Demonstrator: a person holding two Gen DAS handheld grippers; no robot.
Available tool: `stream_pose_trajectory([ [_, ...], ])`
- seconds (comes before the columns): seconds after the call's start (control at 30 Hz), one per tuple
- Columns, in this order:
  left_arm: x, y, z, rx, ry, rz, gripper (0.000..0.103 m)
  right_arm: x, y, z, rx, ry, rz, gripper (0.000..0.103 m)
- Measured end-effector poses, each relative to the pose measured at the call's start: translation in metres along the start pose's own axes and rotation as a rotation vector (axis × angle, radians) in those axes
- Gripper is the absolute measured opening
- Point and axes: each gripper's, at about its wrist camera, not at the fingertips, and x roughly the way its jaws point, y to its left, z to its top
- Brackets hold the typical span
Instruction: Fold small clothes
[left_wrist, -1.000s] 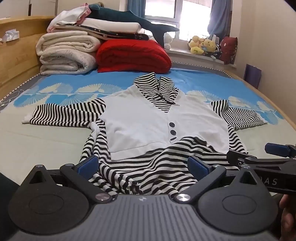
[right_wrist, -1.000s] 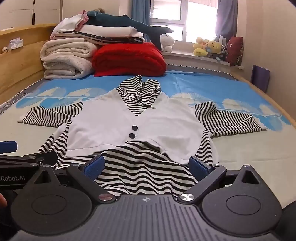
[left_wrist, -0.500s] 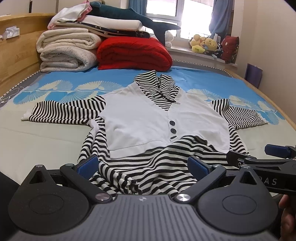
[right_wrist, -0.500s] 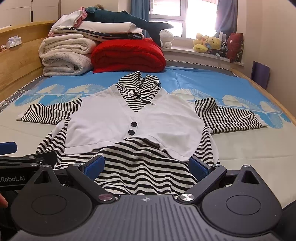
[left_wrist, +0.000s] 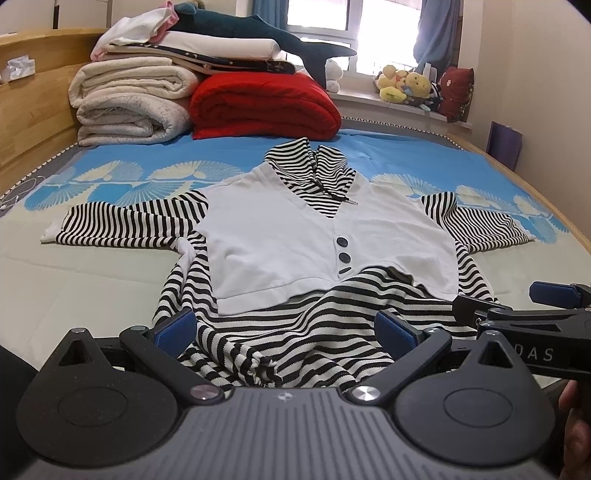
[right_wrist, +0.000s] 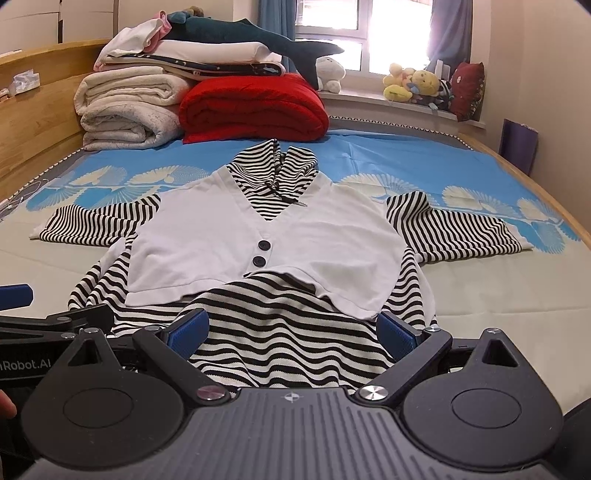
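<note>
The left gripper (left_wrist: 284, 326) has its blue-padded fingers (left_wrist: 173, 326) spread wide over the rumpled near hem of the striped top (left_wrist: 295, 258), gripping nothing. The right gripper (right_wrist: 293, 330) is equally wide and empty, just beside it over the same hem. The top lies face up on the bed (left_wrist: 92, 280), collar pointing away: black-and-white stripes with a white vest panel (left_wrist: 280, 236) over the chest, two dark buttons (left_wrist: 343, 249), both sleeves spread sideways. The lower part is bunched. Behind it sit a red blanket (left_wrist: 262, 107) and folded white blankets (left_wrist: 129, 107)
</note>
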Motion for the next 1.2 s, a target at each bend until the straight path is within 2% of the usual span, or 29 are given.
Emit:
stream_pose_trajectory([
  [1.2, 0.0044, -0.0022, -0.0017, 0.008, 0.013, 0.006, 0.102, 0.0019, 0.002, -0.0026, -0.013, 0.007, -0.013, 0.096],
])
